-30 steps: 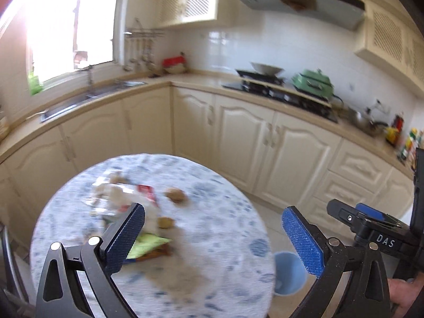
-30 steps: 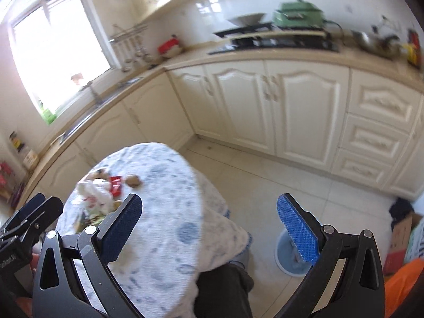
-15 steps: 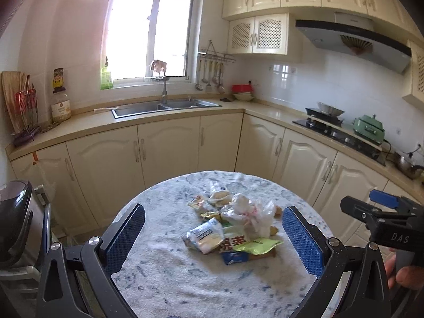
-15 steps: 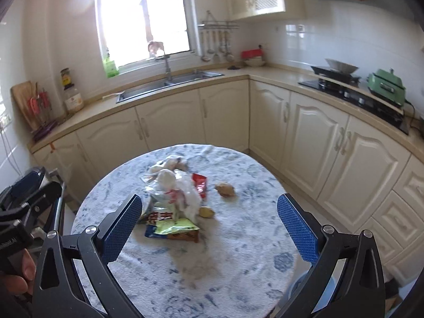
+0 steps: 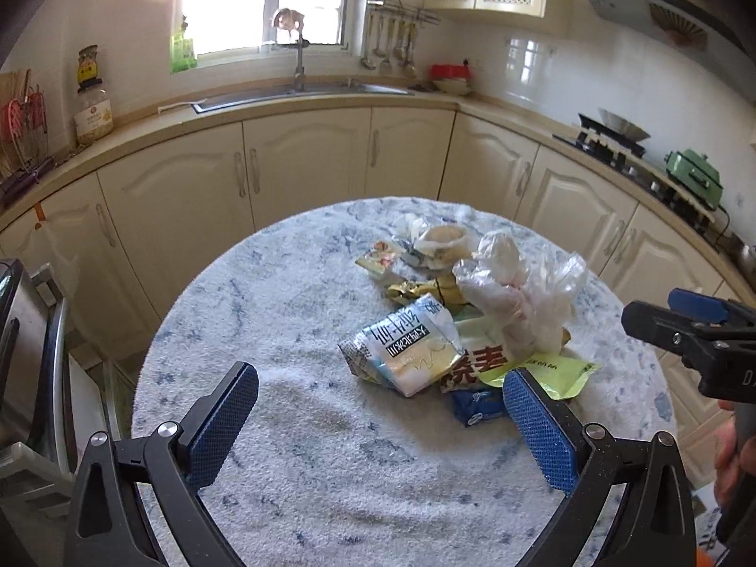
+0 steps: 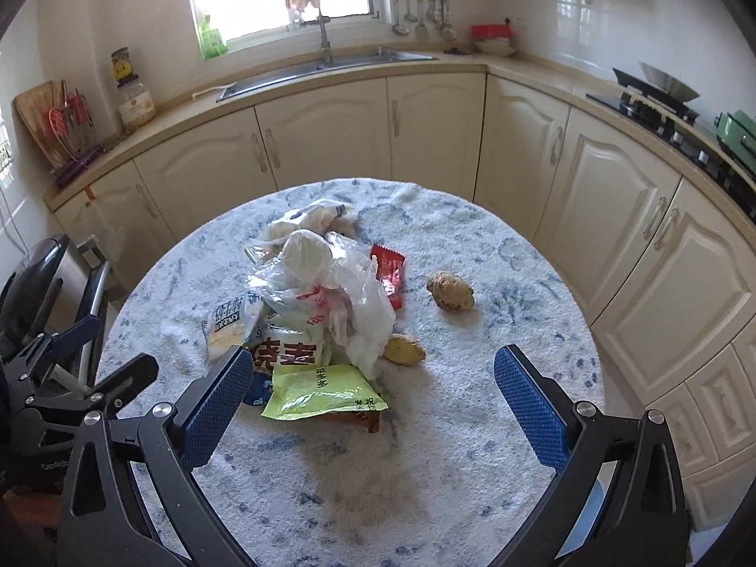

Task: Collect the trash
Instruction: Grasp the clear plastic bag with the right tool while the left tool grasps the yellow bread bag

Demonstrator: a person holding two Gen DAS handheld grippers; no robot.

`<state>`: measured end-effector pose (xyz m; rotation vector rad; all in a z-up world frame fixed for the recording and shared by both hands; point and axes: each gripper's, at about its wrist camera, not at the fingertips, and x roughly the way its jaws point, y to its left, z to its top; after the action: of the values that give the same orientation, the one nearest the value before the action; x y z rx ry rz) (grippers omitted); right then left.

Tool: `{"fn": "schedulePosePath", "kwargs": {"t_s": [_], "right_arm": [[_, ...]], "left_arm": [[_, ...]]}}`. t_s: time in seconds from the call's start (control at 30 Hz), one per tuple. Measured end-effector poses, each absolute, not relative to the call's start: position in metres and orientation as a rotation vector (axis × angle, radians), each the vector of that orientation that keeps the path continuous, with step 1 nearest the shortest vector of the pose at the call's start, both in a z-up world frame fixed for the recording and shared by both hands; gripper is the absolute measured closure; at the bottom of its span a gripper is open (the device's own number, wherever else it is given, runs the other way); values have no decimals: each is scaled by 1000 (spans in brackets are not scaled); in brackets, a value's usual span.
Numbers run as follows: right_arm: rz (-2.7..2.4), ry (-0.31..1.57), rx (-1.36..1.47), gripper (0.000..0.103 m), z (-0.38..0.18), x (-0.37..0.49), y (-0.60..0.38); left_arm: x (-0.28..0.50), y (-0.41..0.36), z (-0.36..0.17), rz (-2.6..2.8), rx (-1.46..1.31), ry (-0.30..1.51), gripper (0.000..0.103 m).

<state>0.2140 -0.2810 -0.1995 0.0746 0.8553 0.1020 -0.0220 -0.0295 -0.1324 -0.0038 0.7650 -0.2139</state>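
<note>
A pile of trash lies on a round table with a blue-white cloth (image 5: 302, 425) (image 6: 496, 425). It holds a crumpled clear plastic bag (image 5: 519, 293) (image 6: 330, 283), a white snack packet (image 5: 406, 349) (image 6: 231, 321), a green packet (image 6: 321, 392) (image 5: 553, 368), a red wrapper (image 6: 390, 274) and a blue wrapper (image 5: 477, 406). Two brown lumps (image 6: 451, 290) (image 6: 404, 349) lie right of the pile. My left gripper (image 5: 380, 425) is open and empty, near side of the pile. My right gripper (image 6: 368, 406) is open and empty, above the green packet.
Cream kitchen cabinets (image 5: 302, 165) curve behind the table, with a sink (image 6: 326, 68) under the window and a stove (image 6: 661, 94) at right. A metal appliance (image 5: 28, 354) stands left of the table. A blue bin's rim (image 6: 583, 519) shows on the floor at lower right.
Both views have swung left from the cabinets and floor onto the table, then closer and lower toward the pile. Both grippers stayed open.
</note>
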Motion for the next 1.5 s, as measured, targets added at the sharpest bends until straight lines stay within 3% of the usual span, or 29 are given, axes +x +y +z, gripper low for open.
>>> {"fn": "schedulePosePath", "kwargs": {"t_s": [0.4,0.47,0.5,0.53,0.6,0.73,0.77,0.8,0.9,0.97,1.03,1.4,1.47,1.5], "right_arm": [[130,957,71,2,-241,268,-285],[132,966,79,8,-247,275,-287],[131,972,84,9,-249,279,-287],[132,977,92,12,-252,282,-289],[140,988,118,22,-260,289,-292],[179,1023,160,70,-276,297,-293],[183,1021,165,80,-278,296,-294],[197,1018,189,82,-278,294,-296],[207,989,235,83,-273,284,-301],[202,968,256,83,-266,276,-307],[194,955,256,83,-260,268,-310],[197,927,262,83,-240,231,-317],[200,924,260,83,-238,226,-317],[202,922,262,83,-237,225,-317]], "left_arm": [[118,-56,-171,-364,98,914,2],[140,-67,-179,-401,44,938,11],[146,-65,-183,-415,13,948,22],[151,-63,-184,-419,-17,951,22],[157,-59,-187,-417,-49,947,24],[168,-53,-185,-398,-75,911,34],[167,-51,-184,-390,-78,903,35],[166,-50,-183,-383,-80,898,38],[160,-45,-178,-360,-87,881,45],[158,-42,-174,-372,-113,863,59],[152,-42,-171,-362,-113,852,61],[140,-53,-178,-344,-51,836,61],[131,-66,-175,-343,51,845,55],[132,-72,-181,-340,100,867,39]]}}
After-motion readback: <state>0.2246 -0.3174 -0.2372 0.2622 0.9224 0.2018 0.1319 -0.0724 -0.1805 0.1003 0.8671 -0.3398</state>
